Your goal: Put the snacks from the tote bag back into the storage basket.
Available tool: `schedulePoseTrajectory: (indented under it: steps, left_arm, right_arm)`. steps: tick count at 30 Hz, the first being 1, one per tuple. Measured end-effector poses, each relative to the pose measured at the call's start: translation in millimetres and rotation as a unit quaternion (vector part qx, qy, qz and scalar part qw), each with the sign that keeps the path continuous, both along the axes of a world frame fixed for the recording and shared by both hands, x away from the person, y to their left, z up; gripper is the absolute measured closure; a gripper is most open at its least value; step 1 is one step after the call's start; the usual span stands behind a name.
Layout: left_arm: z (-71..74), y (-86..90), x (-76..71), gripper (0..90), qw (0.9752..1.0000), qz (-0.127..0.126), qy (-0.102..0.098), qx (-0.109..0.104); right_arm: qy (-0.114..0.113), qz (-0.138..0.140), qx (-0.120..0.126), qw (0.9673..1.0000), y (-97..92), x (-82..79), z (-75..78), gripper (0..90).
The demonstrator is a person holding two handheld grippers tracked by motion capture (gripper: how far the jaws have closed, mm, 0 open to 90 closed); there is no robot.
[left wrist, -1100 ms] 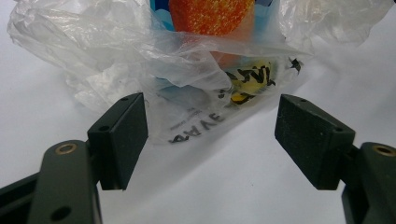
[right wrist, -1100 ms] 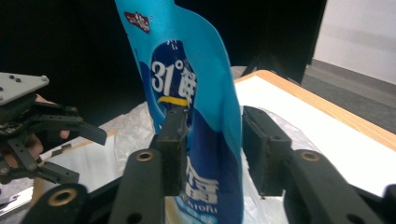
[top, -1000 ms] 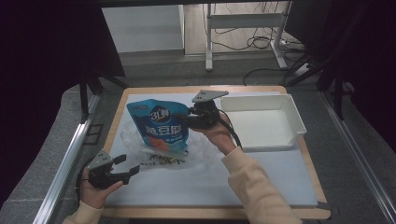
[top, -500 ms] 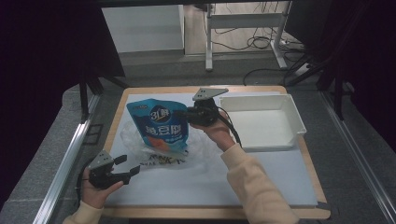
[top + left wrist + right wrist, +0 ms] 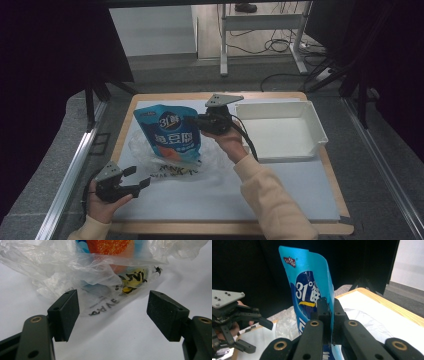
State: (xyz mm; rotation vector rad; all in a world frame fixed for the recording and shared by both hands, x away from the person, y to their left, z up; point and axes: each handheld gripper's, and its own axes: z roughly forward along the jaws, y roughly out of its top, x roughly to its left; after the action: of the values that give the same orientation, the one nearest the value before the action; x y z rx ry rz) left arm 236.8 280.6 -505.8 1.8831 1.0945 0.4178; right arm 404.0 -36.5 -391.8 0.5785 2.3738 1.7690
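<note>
A blue snack pouch (image 5: pixel 172 135) stands upright at the middle of the table, its foot inside a crumpled clear plastic bag (image 5: pixel 162 157). My right gripper (image 5: pixel 200 123) is shut on the pouch's right edge; in the right gripper view the pouch (image 5: pixel 310 293) rises between the closed jaws of the right gripper (image 5: pixel 329 315). My left gripper (image 5: pixel 138 178) rests open near the table's front left corner, short of the bag. In the left gripper view the bag (image 5: pixel 82 270) with black lettering lies just ahead of the open left gripper (image 5: pixel 112 306), and nothing sits between the jaws.
A white tray (image 5: pixel 316 131) stands at the right of the table, beside my right hand. A white mat (image 5: pixel 260 190) covers the wooden tabletop. Dark curtains and a metal rail border the left side.
</note>
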Motion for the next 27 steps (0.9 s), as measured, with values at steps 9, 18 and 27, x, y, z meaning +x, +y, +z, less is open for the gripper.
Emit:
schedulePoseTrajectory:
  steps: [9,18,27]
  left_arm:
    - [0.4,0.5,0.1,26.3,1.0000,-0.001,0.001,-0.002]
    - [0.5,0.8,-0.2,26.4,1.0000,-0.001,0.001,-0.002]
    - [0.2,0.8,0.0,26.4,1.0000,0.000,0.001,-0.002]
  right_arm:
    - [0.011,-0.002,0.020,0.9997,5.3,-5.0,0.9,88.7]
    - [-0.003,-0.003,0.029,0.9996,10.4,-11.4,5.4,88.9]
    - [-0.021,-0.002,0.042,0.9989,10.7,-17.7,18.5,88.9]
